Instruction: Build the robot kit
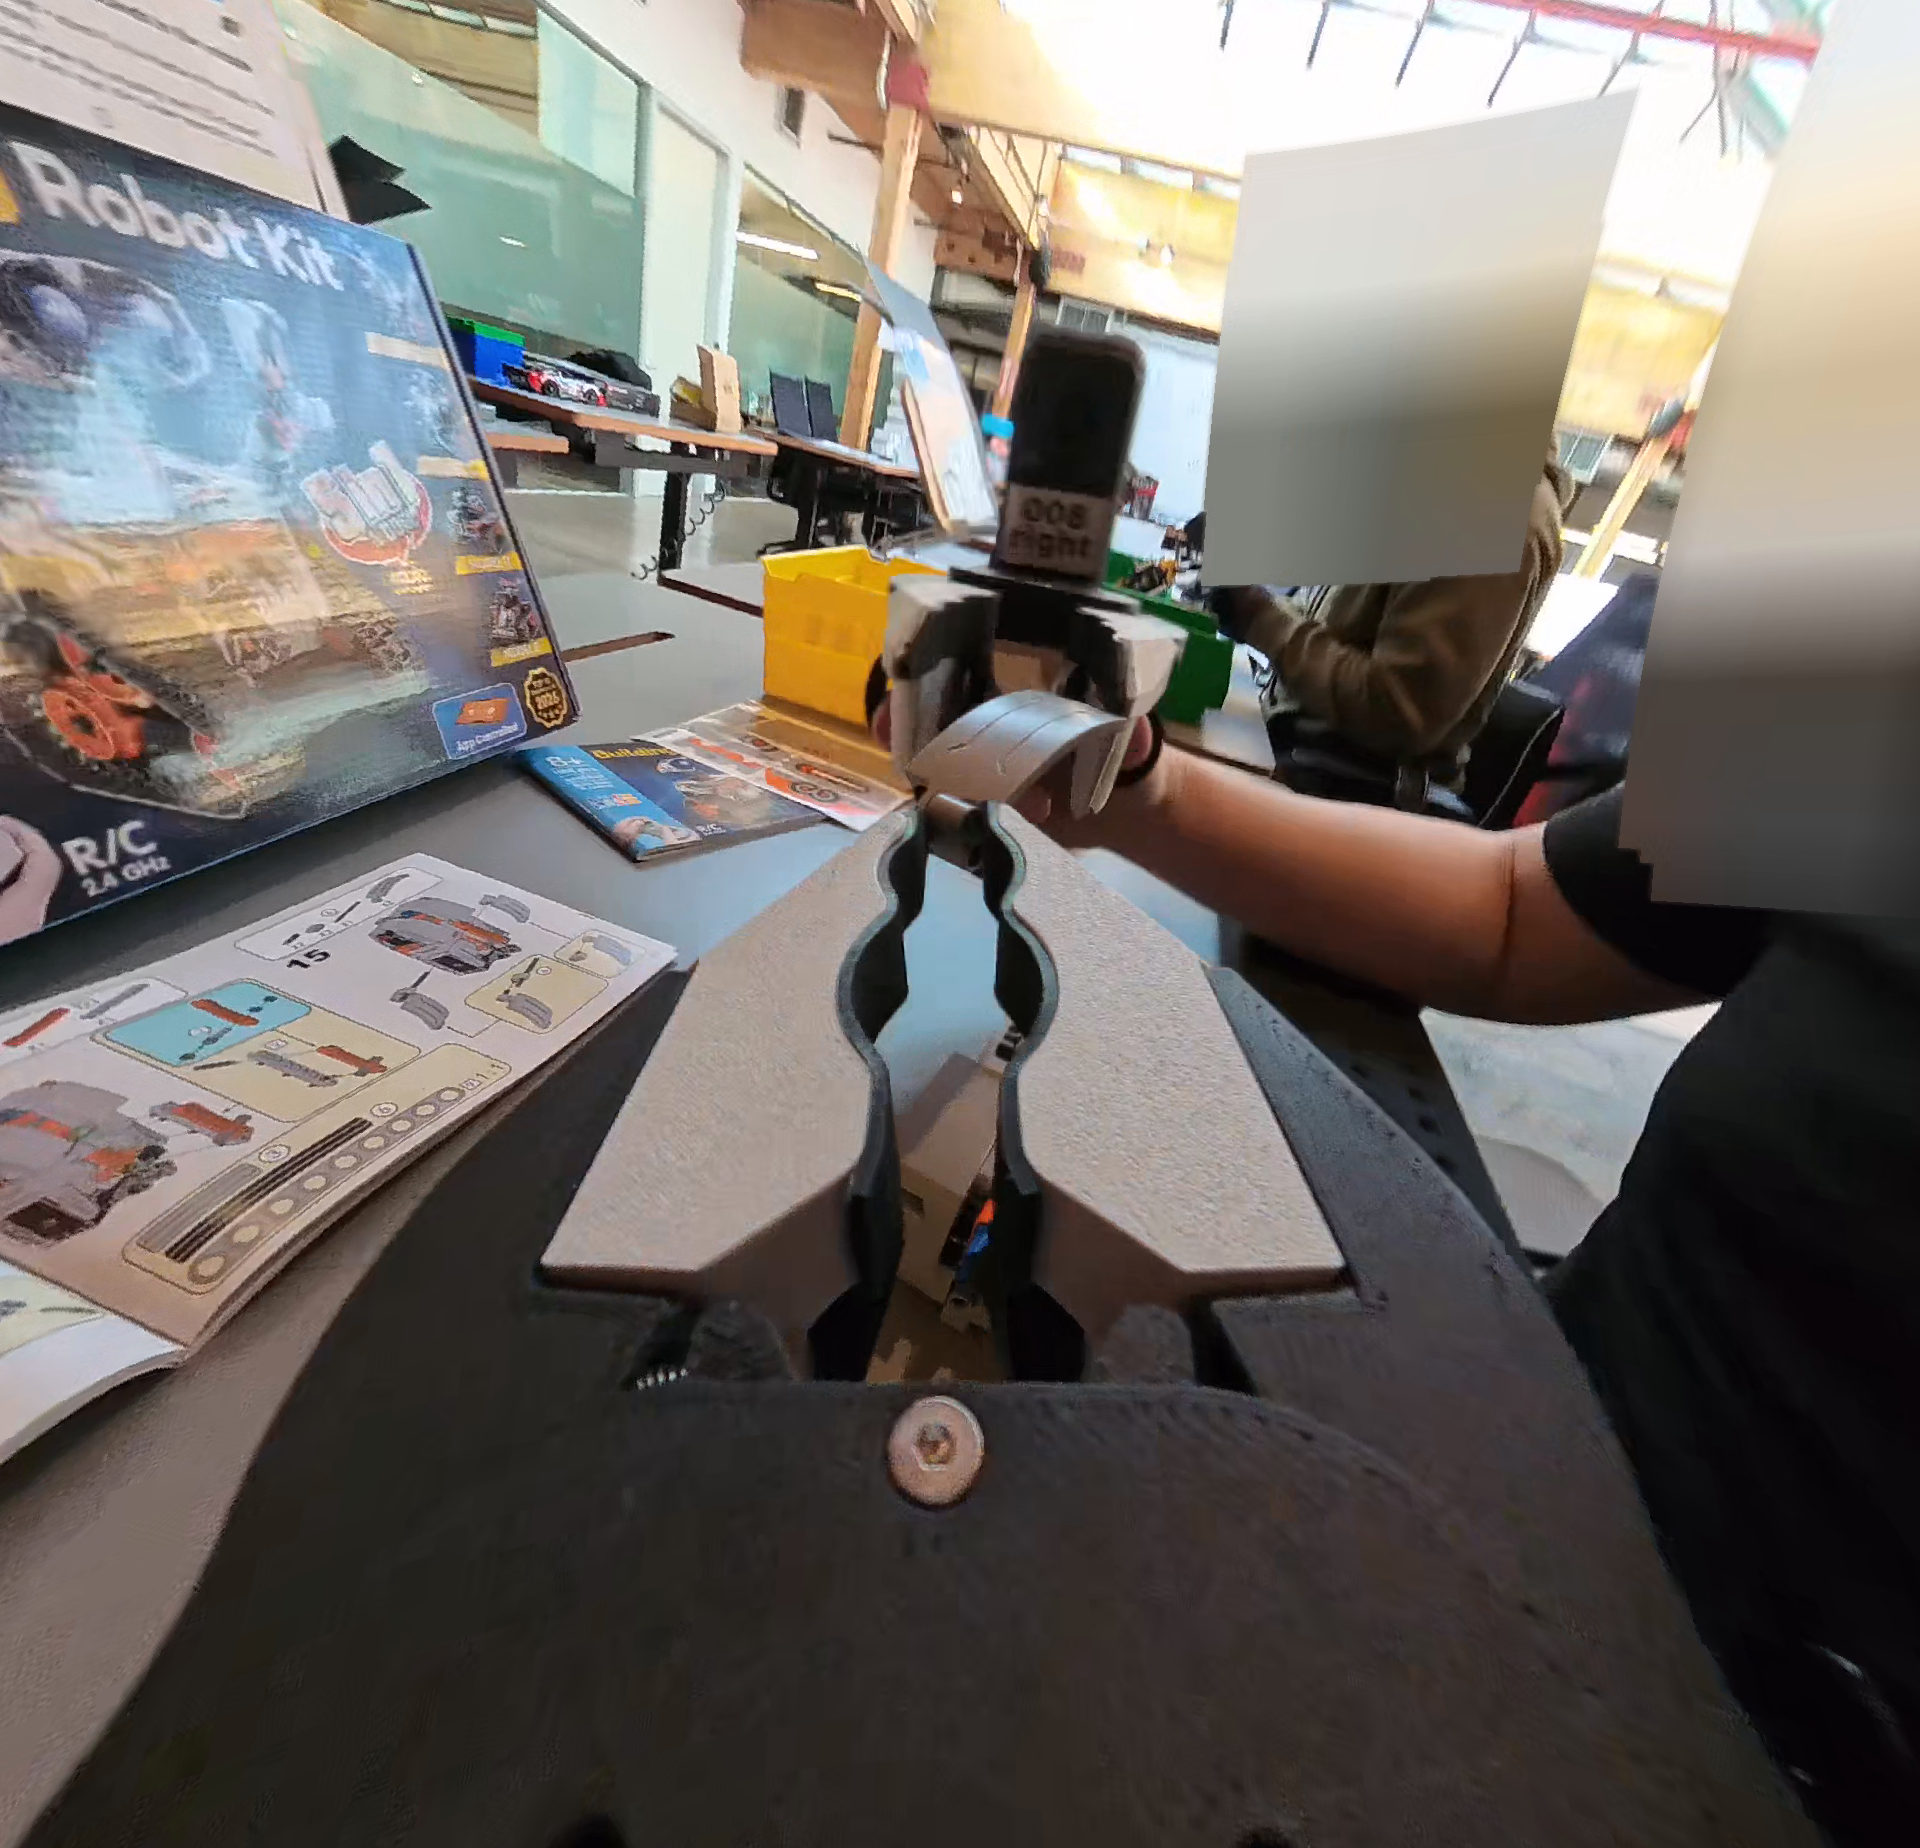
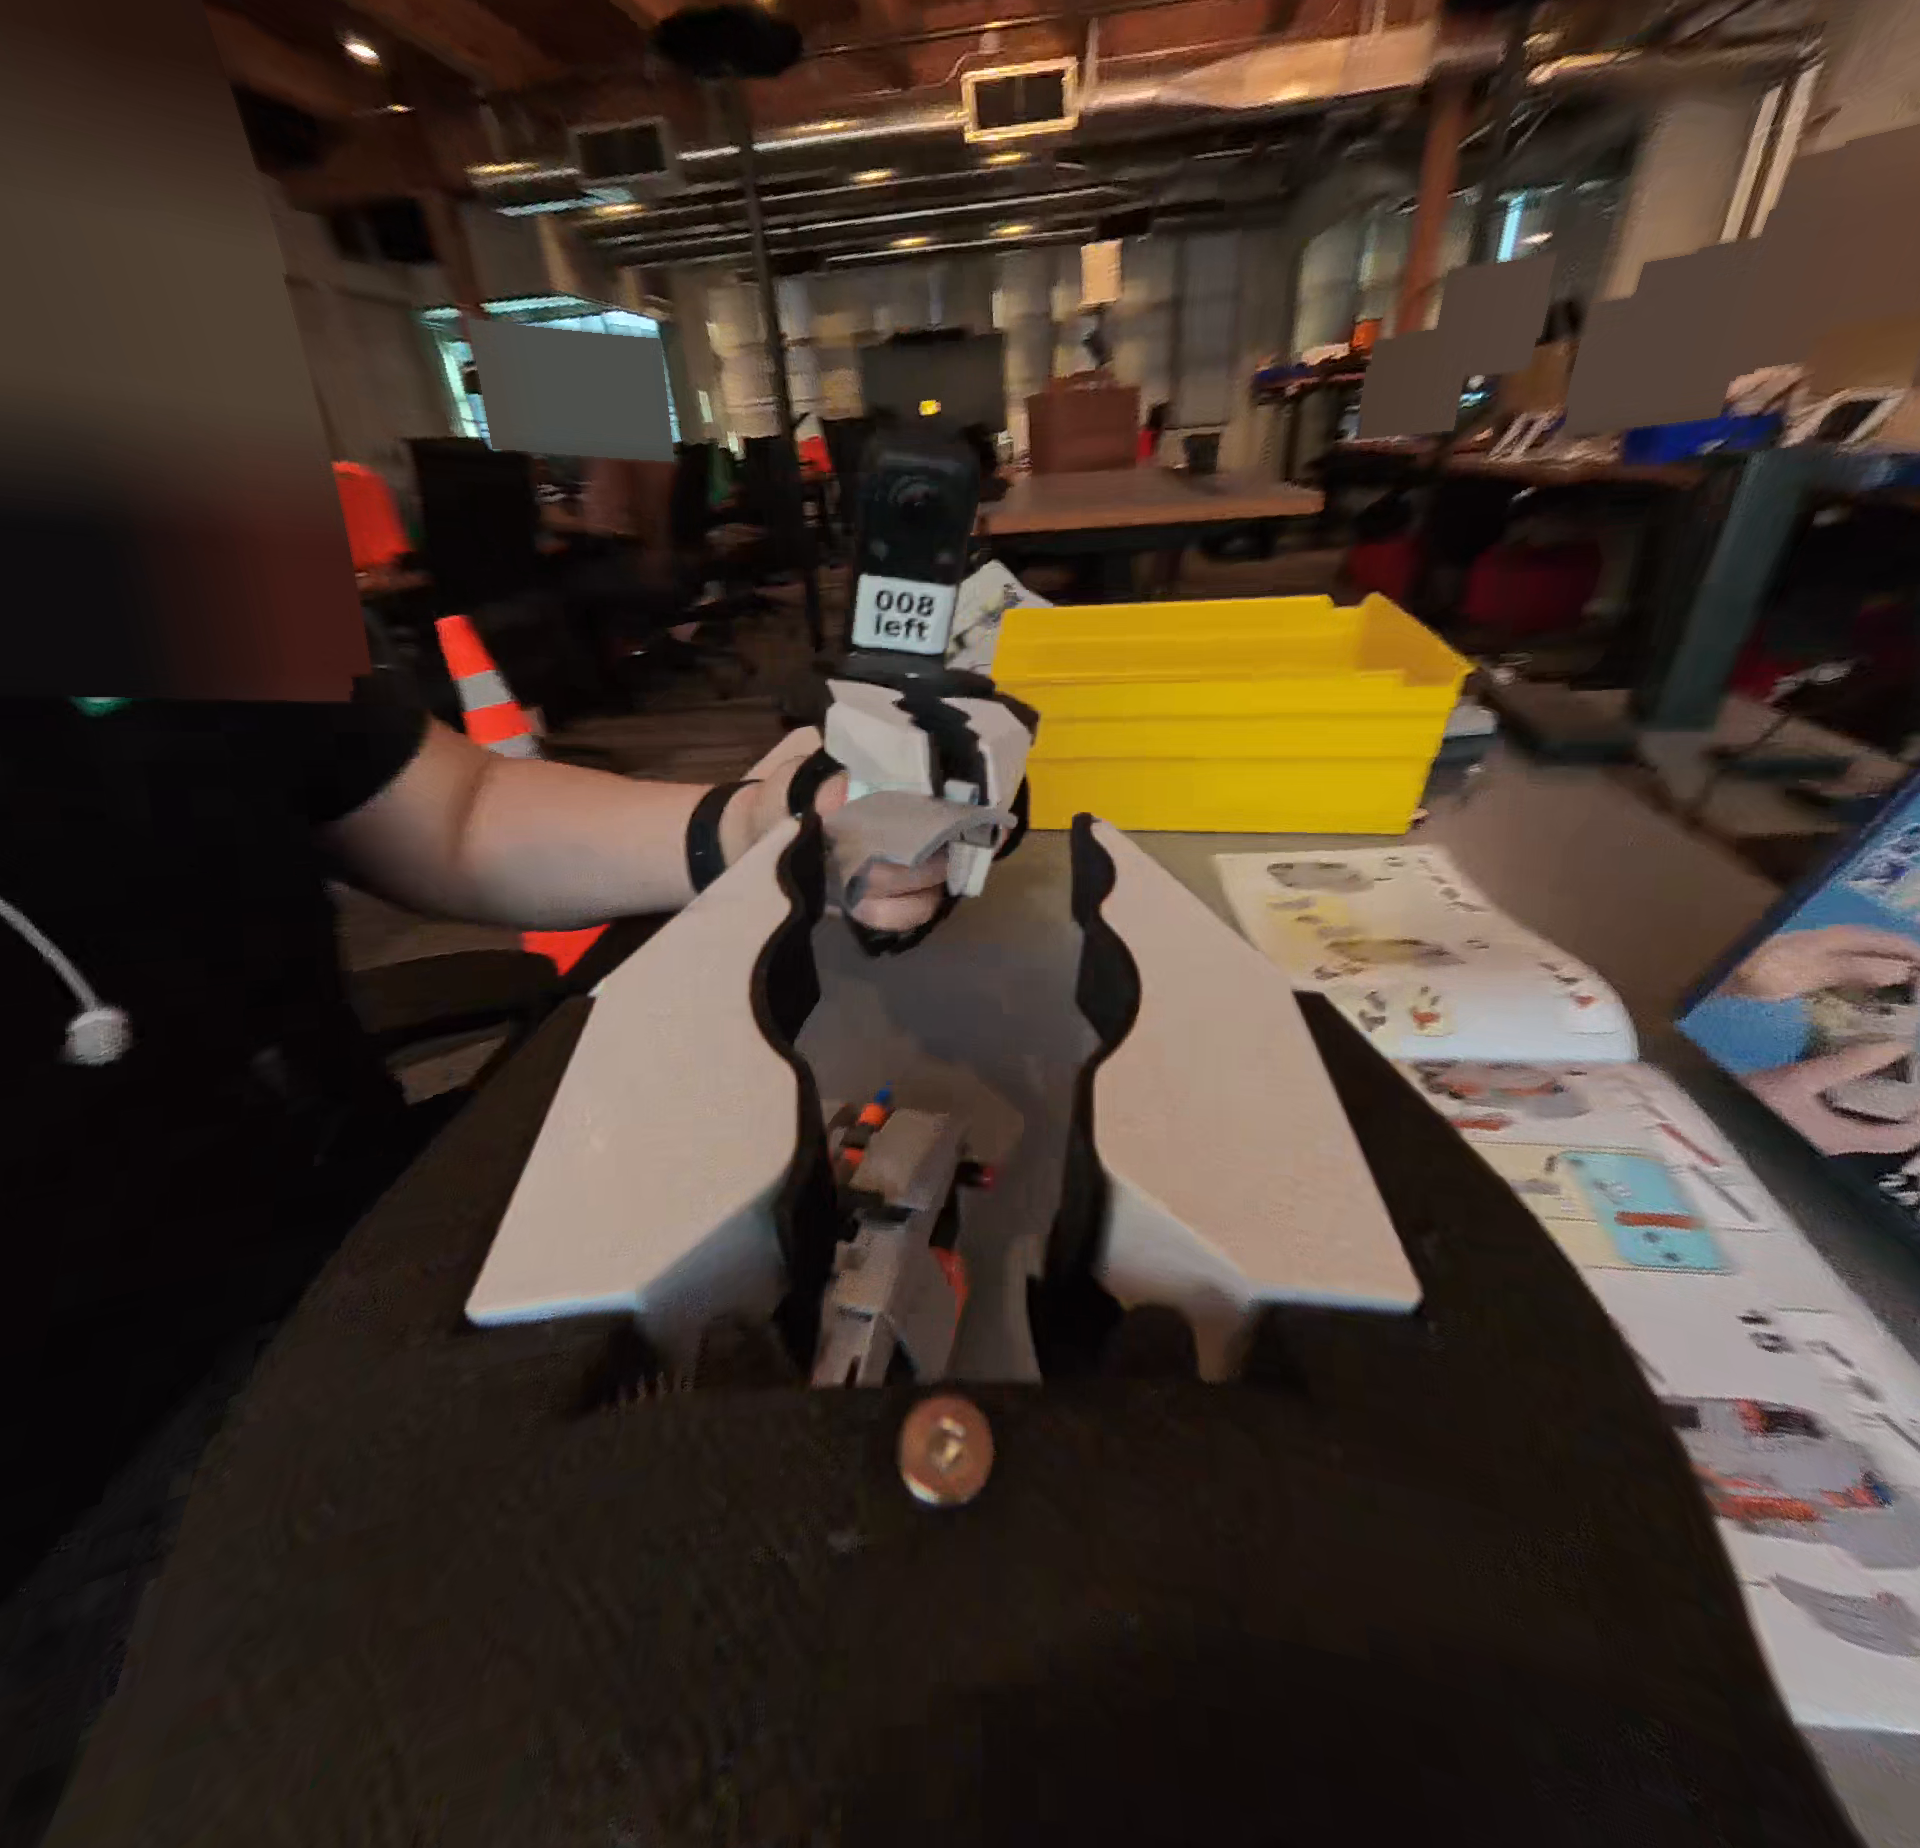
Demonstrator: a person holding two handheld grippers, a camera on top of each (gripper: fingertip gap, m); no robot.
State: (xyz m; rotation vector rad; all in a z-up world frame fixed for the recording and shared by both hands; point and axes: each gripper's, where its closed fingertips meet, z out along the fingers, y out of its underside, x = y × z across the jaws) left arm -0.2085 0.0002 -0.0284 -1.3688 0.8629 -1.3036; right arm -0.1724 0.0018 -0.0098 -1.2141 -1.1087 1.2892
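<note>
My left gripper (image 1: 951, 824) is shut on a curved grey plastic panel (image 1: 1013, 749), pinching its small round end at the fingertips and holding it in the air. The right gripper (image 1: 1029, 655) faces it, just behind the panel. In the right wrist view my right gripper (image 2: 940, 842) is open and empty, with the jaws wide apart. The left gripper (image 2: 925, 749) and its grey panel (image 2: 904, 832) sit just beyond its tips. A partly built grey and orange model (image 2: 894, 1196) lies on the grey table (image 2: 956, 977) below the right fingers. The model also shows under the left fingers (image 1: 940, 1164).
A blue kit box (image 1: 239, 510) stands at the left, with an open instruction booklet (image 1: 291, 1060) in front of it. Smaller leaflets (image 1: 675, 796) lie near a yellow bin (image 2: 1226, 718) and a green bin (image 1: 1195, 666). An orange cone (image 2: 483, 686) stands on the floor. A person (image 1: 1392, 655) sits behind. The left gripper's tips are roughly 5 centimeters from the right gripper's.
</note>
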